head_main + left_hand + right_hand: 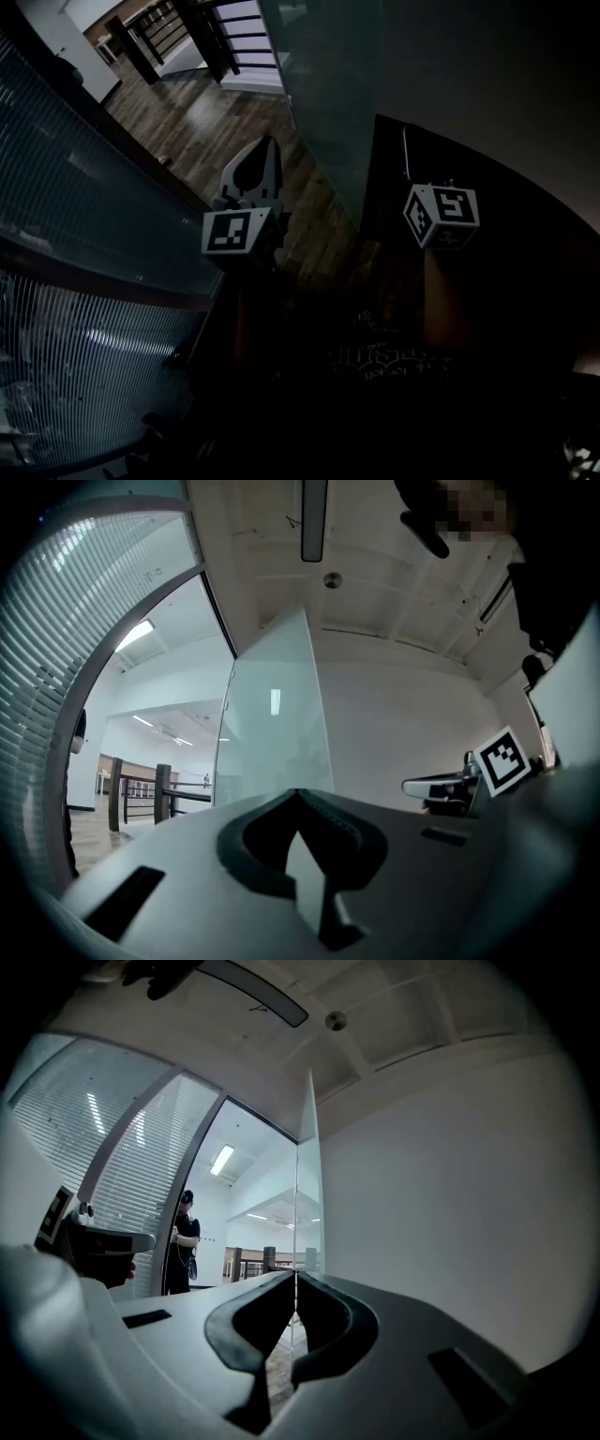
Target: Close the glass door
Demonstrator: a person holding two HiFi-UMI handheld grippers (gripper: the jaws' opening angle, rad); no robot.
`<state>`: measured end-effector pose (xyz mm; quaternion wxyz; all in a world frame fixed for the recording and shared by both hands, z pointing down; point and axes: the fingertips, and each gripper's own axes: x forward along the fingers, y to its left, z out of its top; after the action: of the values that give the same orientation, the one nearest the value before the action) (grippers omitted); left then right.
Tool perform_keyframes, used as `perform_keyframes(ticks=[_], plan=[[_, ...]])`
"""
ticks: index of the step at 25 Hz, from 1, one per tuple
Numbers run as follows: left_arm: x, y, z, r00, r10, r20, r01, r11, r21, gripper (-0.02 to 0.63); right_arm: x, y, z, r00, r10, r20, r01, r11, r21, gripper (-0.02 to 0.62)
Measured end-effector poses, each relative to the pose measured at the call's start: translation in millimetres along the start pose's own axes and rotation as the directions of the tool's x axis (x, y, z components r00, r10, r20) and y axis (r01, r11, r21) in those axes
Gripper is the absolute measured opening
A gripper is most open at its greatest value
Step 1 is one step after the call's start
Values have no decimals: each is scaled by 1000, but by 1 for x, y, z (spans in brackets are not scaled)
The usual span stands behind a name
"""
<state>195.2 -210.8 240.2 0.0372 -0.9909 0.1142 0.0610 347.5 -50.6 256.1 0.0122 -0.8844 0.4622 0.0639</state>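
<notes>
The glass door [277, 714] is a tall clear panel that stands swung open ahead of both grippers, next to a white wall [441, 1194]. In the head view the glass door [323, 103] shows as a greenish sheet above the wooden floor. My left gripper [298, 795] is shut and empty, its tips just short of the glass; the head view shows this left gripper [267, 142] over the floor. My right gripper [296, 1275] is shut on nothing and points at the door's thin free edge [302, 1185]. Of it, only the marker cube [441, 216] is plain in the dark head view.
A striped frosted glass wall [84, 234] with a dark frame runs along the left. A person in dark clothes [184, 1241] stands beyond the doorway. Farther off are a wooden floor [216, 112] and a dark railing [141, 794].
</notes>
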Motion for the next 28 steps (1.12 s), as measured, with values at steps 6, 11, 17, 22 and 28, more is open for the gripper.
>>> perform_keyframes(ticks=[6,11,17,22,28], plan=[[51,14,0,1000,24,16,-24,1000,19,2,58,-25,-5,999,36,6,-36,999,0,0],[101,16,-8,999,33,7,-33,999,20,2,101,-51,-11,999,54,4,-54,999,9,0],[102,21,-18,999,40,13,-40,999,10,2,105,-47,-25,998,57,-7,-57,998,2,0],[104,25,-28,999,44,0,-44,999,11,2,115,-44,-31,997,82,-4,-82,996,29,11],[107,29,-36,999,50,-10,-49,999,12,2,132,-44,-38,995,101,-14,-100,994,36,51]])
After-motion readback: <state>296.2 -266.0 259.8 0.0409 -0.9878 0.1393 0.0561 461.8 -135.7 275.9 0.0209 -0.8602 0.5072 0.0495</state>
